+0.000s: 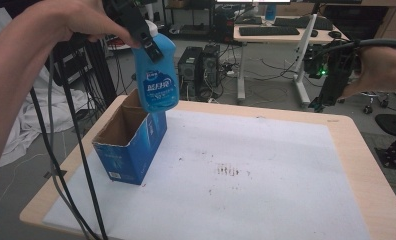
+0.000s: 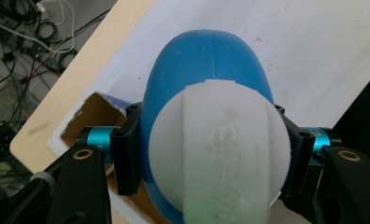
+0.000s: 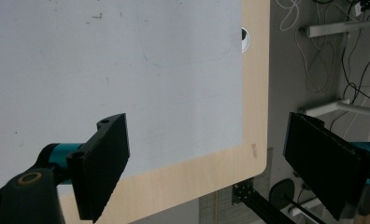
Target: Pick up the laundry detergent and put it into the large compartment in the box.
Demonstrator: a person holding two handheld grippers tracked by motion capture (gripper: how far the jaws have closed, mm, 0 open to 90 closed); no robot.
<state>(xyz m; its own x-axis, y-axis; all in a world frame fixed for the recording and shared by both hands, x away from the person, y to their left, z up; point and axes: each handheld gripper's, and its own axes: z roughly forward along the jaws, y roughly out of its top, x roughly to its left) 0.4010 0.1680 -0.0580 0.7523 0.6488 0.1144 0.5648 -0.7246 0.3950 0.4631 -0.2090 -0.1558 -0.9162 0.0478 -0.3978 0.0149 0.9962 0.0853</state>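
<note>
A blue bottle (image 1: 158,80) with a white cap hangs in the air, its base just above the open top of a blue cardboard box (image 1: 128,145) at the table's left. My left gripper (image 1: 148,42) is shut on the bottle near the cap. In the left gripper view the white cap (image 2: 220,149) and blue body (image 2: 206,70) sit squeezed between the jaws of the left gripper (image 2: 206,154), with the box's brown inside (image 2: 92,112) below. My right gripper (image 1: 331,95) hovers over the table's far right corner; the right gripper (image 3: 206,168) is open with nothing between its jaws.
A white mat (image 1: 261,165) with faint marks covers the wooden table (image 1: 358,150). Cables (image 1: 61,165) trail down over the left edge. Beyond the far edge stand computer towers (image 1: 198,67) and a desk (image 1: 286,35); a rounded table corner (image 3: 253,158) lies under the right gripper.
</note>
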